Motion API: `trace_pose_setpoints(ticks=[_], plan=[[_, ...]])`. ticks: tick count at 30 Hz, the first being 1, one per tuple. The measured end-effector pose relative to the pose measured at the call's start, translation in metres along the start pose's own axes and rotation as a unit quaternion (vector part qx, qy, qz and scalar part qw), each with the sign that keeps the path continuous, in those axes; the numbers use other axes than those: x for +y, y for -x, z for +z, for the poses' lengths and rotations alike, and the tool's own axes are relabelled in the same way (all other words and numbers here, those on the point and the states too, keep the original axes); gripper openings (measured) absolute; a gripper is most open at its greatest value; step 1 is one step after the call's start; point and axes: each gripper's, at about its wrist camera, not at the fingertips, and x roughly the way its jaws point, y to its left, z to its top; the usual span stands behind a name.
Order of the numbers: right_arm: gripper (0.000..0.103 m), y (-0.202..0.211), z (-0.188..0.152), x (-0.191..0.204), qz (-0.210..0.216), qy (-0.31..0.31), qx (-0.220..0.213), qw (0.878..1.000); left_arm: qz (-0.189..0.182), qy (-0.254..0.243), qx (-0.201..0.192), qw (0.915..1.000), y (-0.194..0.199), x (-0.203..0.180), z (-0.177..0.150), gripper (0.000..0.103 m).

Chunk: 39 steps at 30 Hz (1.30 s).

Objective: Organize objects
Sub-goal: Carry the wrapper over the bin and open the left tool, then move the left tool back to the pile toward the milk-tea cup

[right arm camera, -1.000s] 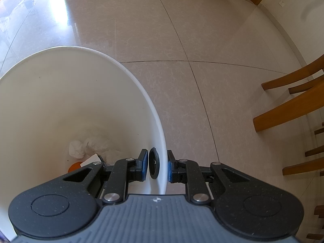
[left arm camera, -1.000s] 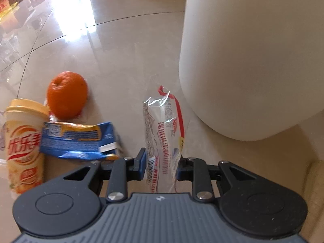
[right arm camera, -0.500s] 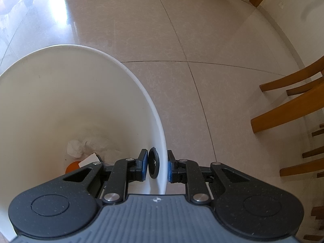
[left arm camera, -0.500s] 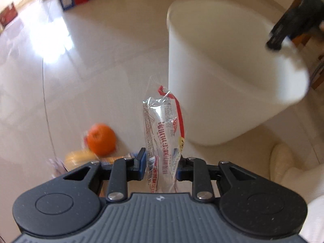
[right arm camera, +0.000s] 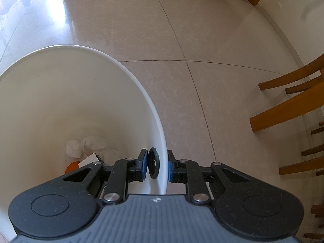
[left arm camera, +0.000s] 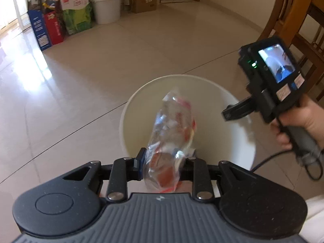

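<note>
wrapper (left arm camera: 170,133) clamped in left hand-held gripper (left arm camera: 164,166) above white bin (left arm camera: 137,105).

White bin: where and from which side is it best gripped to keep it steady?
At the thin rim of the white bin, from above, one finger inside and one outside the upright wall. The right gripper grips it that way.

Wrapper (left arm camera: 172,133) above bin (left arm camera: 129,109); chair (right arm camera: 287,105) right of bin.
</note>
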Motion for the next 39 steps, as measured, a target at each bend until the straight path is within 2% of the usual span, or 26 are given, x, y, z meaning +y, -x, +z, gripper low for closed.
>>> trace_pose_setpoints(ticks=[3, 4, 5, 6, 8, 11, 16, 22, 27, 32, 39], plan=[[0.022, 0.000, 0.001, -0.001, 0.000, 0.001, 0.000, 1.000, 0.003, -0.007, 0.011, 0.9999, -0.016, -0.008, 0.008, 0.027], [0.022, 0.000, 0.001, -0.002, 0.001, 0.001, 0.000, 1.000, 0.006, -0.003, 0.012, 0.9999, -0.019, -0.009, 0.010, 0.031], [0.022, 0.000, 0.001, -0.002, 0.002, 0.000, 0.000, 1.000, 0.009, 0.004, 0.013, 0.9999, -0.021, -0.010, 0.011, 0.047], [0.022, 0.000, 0.001, -0.003, 0.003, 0.000, 0.000, 1.000, 0.013, 0.010, 0.015, 0.9998, -0.022, -0.009, 0.012, 0.071], [0.022, 0.001, 0.001, -0.004, 0.004, 0.000, 0.000, 1.000, 0.026, 0.017, 0.002, 0.9995, -0.019, -0.009, 0.013, 0.086], [0.022, 0.001, 0.001, -0.005, 0.006, 0.000, 0.000, 1.000, 0.027, 0.012, -0.018, 0.9994, -0.009, -0.005, 0.011, 0.087], [0.022, 0.001, 0.000, -0.005, 0.004, 0.000, 0.000, 1.000, 0.042, 0.028, -0.011, 0.9986, -0.005, 0.011, 0.003, 0.088], [0.022, 0.001, 0.000, -0.004, 0.003, 0.001, -0.001, 1.000, 0.083, 0.061, -0.005, 0.9947, 0.005, 0.042, -0.024, 0.090], [0.022, 0.000, 0.000, -0.003, 0.003, -0.001, 0.000, 1.000, 0.114, 0.101, -0.005, 0.9884, 0.001, 0.080, -0.060, 0.090], [0.022, 0.000, 0.000, -0.001, 0.000, 0.000, -0.001, 1.000, 0.133, 0.143, -0.014, 0.9807, -0.015, 0.108, -0.110, 0.090], [0.023, 0.000, -0.003, 0.005, -0.011, 0.006, -0.004, 1.000, 0.181, 0.172, -0.030, 0.9680, -0.044, 0.135, -0.177, 0.087]])
